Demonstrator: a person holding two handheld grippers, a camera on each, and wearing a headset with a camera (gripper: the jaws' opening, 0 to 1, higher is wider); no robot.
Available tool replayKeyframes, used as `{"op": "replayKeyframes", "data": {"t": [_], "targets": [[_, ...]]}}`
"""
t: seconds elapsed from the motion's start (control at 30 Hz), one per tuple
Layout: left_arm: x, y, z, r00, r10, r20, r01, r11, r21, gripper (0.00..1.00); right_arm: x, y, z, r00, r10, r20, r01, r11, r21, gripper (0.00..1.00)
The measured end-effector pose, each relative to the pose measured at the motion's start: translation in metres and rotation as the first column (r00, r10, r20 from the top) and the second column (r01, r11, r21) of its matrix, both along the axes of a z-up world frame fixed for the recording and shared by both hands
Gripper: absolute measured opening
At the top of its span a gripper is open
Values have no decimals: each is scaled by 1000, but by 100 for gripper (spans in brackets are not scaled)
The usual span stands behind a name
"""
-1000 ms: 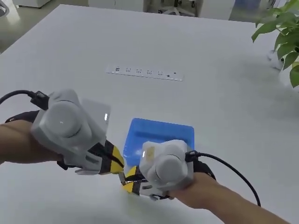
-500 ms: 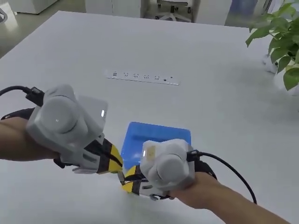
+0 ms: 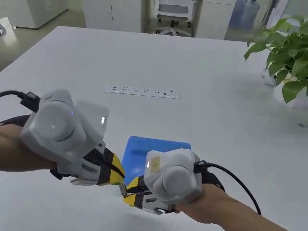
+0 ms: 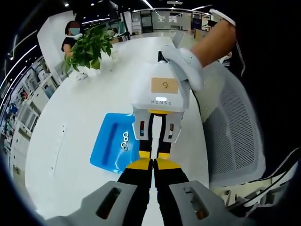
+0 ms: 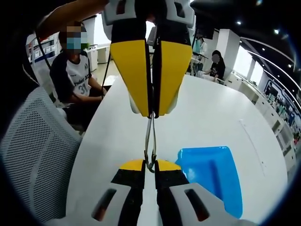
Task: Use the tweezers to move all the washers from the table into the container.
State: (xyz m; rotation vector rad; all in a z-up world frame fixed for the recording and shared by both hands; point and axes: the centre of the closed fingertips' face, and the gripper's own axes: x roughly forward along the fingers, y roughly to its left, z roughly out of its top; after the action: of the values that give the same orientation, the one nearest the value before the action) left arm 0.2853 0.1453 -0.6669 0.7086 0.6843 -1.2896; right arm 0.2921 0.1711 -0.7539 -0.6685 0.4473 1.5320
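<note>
Though view shifted, left hand-held gripper (image 5: 151, 112), right hand-held gripper (image 5: 150, 165) still pinch tweezers (image 5: 150, 139)

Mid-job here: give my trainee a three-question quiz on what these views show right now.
1. True or false: washers already lie in the blue container.
2. What runs between the left gripper and the right gripper? A) a screwdriver B) the tweezers C) a ruler
3. Fill in: beyond the container on the table lies a white ____.
Key: 1 true; 2 B; 3 power strip.
</note>
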Motion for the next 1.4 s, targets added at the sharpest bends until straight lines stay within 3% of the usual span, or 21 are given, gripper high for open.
{"op": "replayKeyframes", "data": {"t": [0.47,0.93,1.17,1.4], "targets": [[14,-17,25,998,-40,54,41,999,-12,5,17,-11,27,999,-35,38,34,999,29,9],[39,-26,36,992,-78,98,80,997,-16,5,45,-21,41,994,-95,58,91,994,66,9],[50,-28,35,990,-88,114,90,996,-8,5,60,-26,41,991,-119,66,114,991,72,9],[60,-30,26,989,-92,116,92,996,0,5,71,-31,32,990,-127,60,123,991,61,9]]}}
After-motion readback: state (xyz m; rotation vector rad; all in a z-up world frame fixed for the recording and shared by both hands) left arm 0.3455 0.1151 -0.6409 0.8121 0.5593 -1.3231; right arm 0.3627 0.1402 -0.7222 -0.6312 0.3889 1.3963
